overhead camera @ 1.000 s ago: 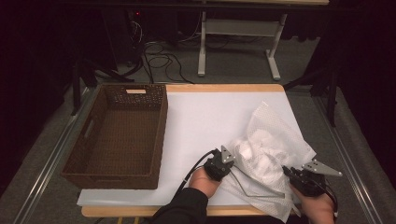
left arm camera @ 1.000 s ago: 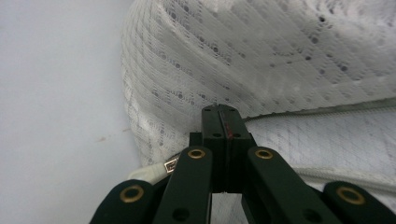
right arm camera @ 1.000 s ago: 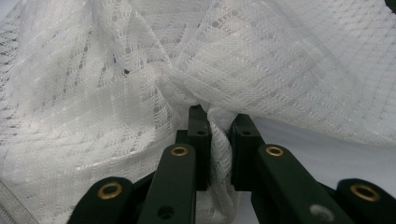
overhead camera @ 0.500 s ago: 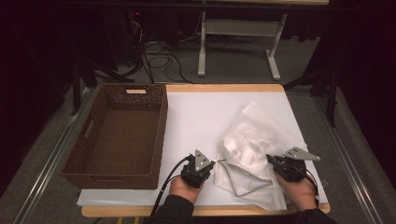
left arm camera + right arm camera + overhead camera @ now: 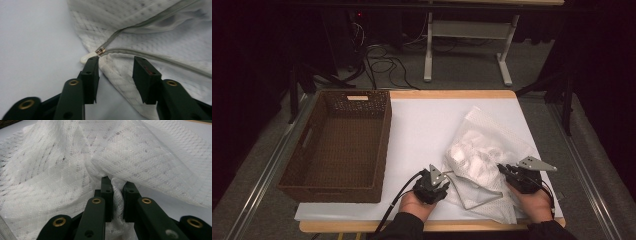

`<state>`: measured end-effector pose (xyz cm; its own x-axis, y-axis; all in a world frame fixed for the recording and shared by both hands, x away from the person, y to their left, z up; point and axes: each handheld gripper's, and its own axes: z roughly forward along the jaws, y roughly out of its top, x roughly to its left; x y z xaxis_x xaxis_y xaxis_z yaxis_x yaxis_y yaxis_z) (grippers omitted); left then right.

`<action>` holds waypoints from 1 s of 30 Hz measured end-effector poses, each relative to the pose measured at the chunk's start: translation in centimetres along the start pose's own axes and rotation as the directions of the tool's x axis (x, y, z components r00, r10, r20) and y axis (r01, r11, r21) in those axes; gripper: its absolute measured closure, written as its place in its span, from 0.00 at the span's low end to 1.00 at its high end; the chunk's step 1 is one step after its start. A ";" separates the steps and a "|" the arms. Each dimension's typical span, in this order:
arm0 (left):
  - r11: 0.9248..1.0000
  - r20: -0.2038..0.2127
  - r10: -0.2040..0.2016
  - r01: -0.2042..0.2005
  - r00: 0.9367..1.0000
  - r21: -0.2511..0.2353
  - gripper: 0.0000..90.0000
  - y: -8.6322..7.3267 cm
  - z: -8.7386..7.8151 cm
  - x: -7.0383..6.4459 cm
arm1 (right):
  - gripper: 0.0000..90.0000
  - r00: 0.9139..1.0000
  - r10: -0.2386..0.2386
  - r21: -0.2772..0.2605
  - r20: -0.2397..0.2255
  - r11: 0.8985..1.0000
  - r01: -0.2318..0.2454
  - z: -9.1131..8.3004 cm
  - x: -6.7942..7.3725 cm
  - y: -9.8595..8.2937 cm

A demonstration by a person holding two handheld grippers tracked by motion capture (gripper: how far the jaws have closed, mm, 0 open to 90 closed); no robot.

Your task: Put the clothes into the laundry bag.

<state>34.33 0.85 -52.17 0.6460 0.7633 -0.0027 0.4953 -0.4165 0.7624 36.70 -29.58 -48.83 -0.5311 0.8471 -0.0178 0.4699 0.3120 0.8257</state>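
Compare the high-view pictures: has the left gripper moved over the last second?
Yes. The left gripper swung left toward the basket, then partly back toward the mesh bag, ending nearer the table's front edge, open at the zip.

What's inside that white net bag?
Through the mesh of the net bag a bunched white cloth shows. What kind of cloth it is cannot be told; the mesh blurs it. The right gripper pinches the bag's fabric.

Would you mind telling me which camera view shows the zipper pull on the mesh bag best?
The left gripper view: the zipper pull sits sharp and close beside one jaw. The high view shows the zipper line but no clear pull; the right gripper view shows bunched mesh.
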 end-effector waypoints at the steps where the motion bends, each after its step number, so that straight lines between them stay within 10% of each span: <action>1: 1.000 -0.011 -0.003 0.003 1.000 0.001 0.58 0.1 0.1 0.0 | 0.93 1.000 0.005 0.002 0.005 1.000 -0.005 -0.2 0.0 -0.2; 9: 0.999 0.056 -0.045 0.044 0.997 0.011 0.98 0.3 0.3 0.6 | 0.93 1.000 0.009 0.013 0.017 1.000 -0.010 -0.5 0.2 -0.6; 22: 0.996 -0.044 -0.066 0.064 0.997 -0.056 1.00 -2.1 -5.1 2.2 | 0.93 0.999 -0.037 0.004 -0.034 0.999 0.037 2.4 1.2 1.3; 30: 1.000 -0.021 -0.025 0.024 0.999 -0.010 0.99 -3.2 -4.6 0.2 | 0.86 0.997 -0.072 0.008 -0.016 0.997 0.072 5.0 1.0 3.0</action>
<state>30.21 4.63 -51.58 0.6214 0.7835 -0.0078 0.5050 -0.3928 0.7686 41.08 -25.64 -49.14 -0.5747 0.8155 -0.0681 0.4361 0.3757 0.8177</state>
